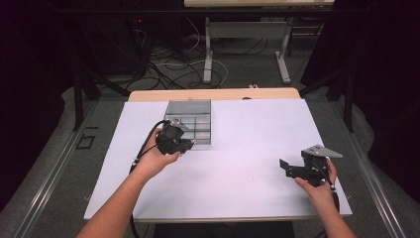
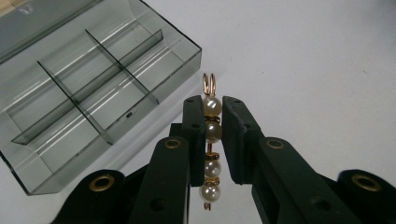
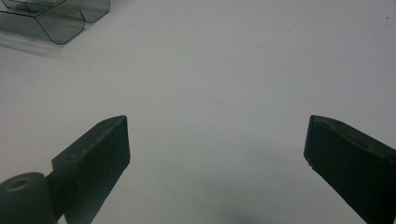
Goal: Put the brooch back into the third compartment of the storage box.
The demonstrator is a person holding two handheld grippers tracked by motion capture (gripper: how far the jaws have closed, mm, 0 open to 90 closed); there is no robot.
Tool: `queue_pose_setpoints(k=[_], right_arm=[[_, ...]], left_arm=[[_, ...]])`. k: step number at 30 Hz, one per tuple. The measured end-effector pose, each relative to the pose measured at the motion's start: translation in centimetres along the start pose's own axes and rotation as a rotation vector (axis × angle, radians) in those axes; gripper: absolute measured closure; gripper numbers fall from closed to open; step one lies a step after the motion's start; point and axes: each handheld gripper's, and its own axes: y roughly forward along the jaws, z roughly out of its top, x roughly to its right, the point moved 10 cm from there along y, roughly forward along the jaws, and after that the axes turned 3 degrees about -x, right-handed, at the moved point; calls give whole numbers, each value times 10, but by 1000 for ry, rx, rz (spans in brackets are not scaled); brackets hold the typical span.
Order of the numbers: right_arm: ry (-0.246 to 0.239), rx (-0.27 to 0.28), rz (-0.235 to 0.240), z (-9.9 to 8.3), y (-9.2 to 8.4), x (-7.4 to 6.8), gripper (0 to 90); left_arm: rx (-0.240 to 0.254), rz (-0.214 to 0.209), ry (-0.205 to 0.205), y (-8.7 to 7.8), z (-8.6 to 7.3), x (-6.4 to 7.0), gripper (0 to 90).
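Your left tongs are clamped on a pearl pin, a short gold wire strung with four white pearls and ending in a small gold loop. The pin stands upright between the pads, its loop poking out above the tips. These tongs hover just beside the near right corner of a clear grey compartment box, which sits open on the white counter. In the high view, your left tongs are at the box's near edge. Your right tongs are well apart from it, spread wide over bare counter, gripping nothing.
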Motion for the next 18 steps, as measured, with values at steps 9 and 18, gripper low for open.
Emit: queue_pose_setpoints(k=[9, 18], right_arm=[[-2, 2, -1, 0, 0, 0, 68], [6, -3, 0, -1, 0, -1, 68]], left_arm=[[24, -1, 5, -6, 15, -2, 804], [36, 0, -5, -8, 29, -8, 804]])
